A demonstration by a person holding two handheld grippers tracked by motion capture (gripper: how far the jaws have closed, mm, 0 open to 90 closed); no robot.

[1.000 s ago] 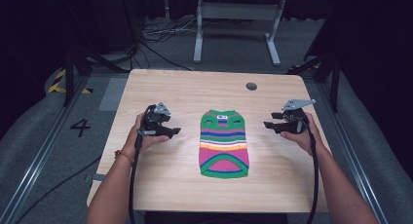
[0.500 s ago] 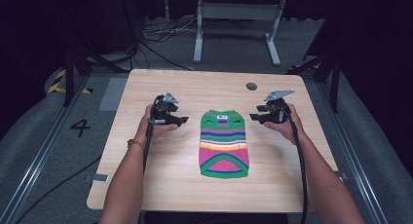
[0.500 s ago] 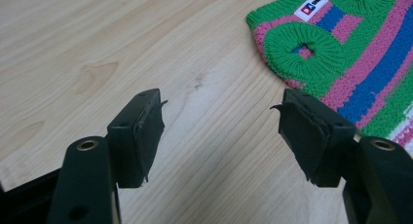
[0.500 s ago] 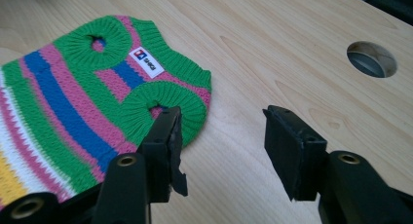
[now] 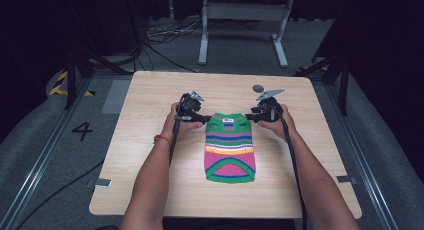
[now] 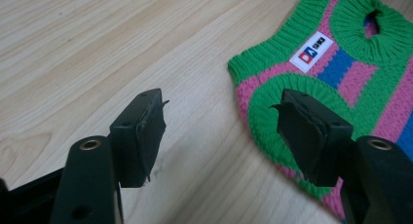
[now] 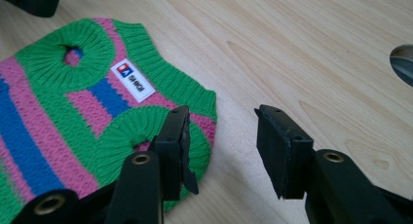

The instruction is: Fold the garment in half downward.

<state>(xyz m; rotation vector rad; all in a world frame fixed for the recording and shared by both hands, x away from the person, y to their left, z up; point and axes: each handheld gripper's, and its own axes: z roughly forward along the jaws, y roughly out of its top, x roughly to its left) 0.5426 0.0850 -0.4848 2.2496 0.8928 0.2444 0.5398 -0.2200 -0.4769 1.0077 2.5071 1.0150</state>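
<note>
tongs L [image 6: 221,131] & R [image 7: 221,151] wide open, flanking sweater [image 5: 229,147]

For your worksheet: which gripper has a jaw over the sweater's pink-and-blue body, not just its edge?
The left gripper: one jaw overlaps the sweater body; the right gripper only reaches the edge.

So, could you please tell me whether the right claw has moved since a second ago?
Yes. In the high view the right claw has moved inward from the table's right side to the striped sweater's top right corner, jaws open.
</note>
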